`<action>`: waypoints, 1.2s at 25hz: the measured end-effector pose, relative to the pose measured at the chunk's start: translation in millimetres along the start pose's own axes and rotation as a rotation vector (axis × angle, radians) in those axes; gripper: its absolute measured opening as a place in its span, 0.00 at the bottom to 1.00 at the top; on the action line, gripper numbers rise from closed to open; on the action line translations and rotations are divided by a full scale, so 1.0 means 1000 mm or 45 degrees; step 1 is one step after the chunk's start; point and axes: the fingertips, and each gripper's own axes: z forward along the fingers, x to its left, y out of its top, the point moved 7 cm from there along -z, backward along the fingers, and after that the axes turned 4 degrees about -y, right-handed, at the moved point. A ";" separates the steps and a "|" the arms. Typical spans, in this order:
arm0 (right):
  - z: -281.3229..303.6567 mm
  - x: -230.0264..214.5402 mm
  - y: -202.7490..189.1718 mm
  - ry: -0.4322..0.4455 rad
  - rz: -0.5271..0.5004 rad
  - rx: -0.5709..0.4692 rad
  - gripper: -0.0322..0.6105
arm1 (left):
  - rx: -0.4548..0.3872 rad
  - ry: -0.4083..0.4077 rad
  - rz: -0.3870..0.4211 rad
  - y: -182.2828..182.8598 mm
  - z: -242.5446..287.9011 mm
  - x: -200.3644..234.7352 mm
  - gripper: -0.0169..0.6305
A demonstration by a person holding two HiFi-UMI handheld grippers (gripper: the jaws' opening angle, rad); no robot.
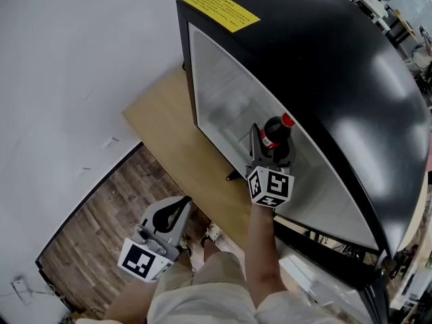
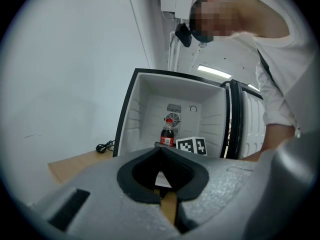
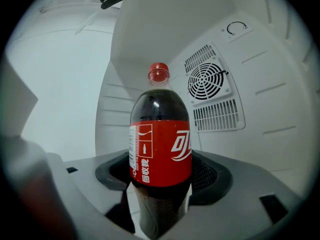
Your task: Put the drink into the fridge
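Note:
A cola bottle (image 3: 160, 149) with a red label and red cap stands upright between the pads of my right gripper (image 3: 162, 184), which is shut on its lower body. In the head view the bottle (image 1: 273, 132) and right gripper (image 1: 270, 150) are inside the open black fridge (image 1: 324, 52). From the left gripper view, the bottle (image 2: 168, 134) sits in the fridge's white interior (image 2: 150, 109). My left gripper (image 1: 181, 206) hangs low at the left, away from the fridge. Its jaws are shut with nothing between them (image 2: 160, 151).
The fridge stands on a light wooden tabletop (image 1: 175, 140) against a white wall. A round fan grille (image 3: 207, 81) is on the fridge's back wall. The fridge door (image 2: 240, 124) stands open at the right. A black cable (image 2: 104, 146) lies on the table. Wood floor (image 1: 94, 235) below.

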 end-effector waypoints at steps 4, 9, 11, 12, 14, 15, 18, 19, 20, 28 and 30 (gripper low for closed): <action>-0.005 0.001 -0.001 -0.002 -0.010 0.002 0.54 | -0.013 0.001 0.011 0.004 -0.005 0.000 0.05; -0.011 0.003 -0.002 0.009 -0.042 -0.002 0.54 | -0.019 -0.012 0.002 0.004 -0.008 -0.005 0.05; -0.012 0.004 -0.003 0.009 -0.049 0.014 0.53 | -0.027 -0.016 0.004 0.004 -0.010 -0.008 0.05; -0.012 0.004 -0.005 0.009 -0.041 0.032 0.53 | -0.027 -0.017 0.006 0.004 -0.012 -0.009 0.05; -0.012 0.004 -0.010 0.015 -0.016 0.079 0.54 | -0.025 -0.020 0.011 0.004 -0.017 -0.011 0.05; -0.013 0.004 -0.013 0.018 -0.007 0.093 0.56 | -0.023 -0.021 0.014 0.004 -0.019 -0.012 0.05; -0.018 0.005 -0.013 0.025 -0.010 0.097 0.63 | -0.019 -0.021 0.023 0.006 -0.025 -0.014 0.05; -0.019 0.005 -0.012 0.023 -0.011 0.096 0.66 | -0.020 -0.022 0.027 0.007 -0.026 -0.014 0.05; -0.020 0.005 -0.011 0.018 -0.011 0.094 0.69 | -0.020 -0.025 0.031 0.008 -0.027 -0.015 0.05; -0.035 0.005 0.012 0.006 -0.044 0.072 0.71 | -0.039 -0.084 0.066 0.023 -0.029 -0.032 0.05; -0.038 0.005 0.017 0.004 -0.037 0.070 0.71 | -0.050 -0.091 0.072 0.026 -0.032 -0.034 0.05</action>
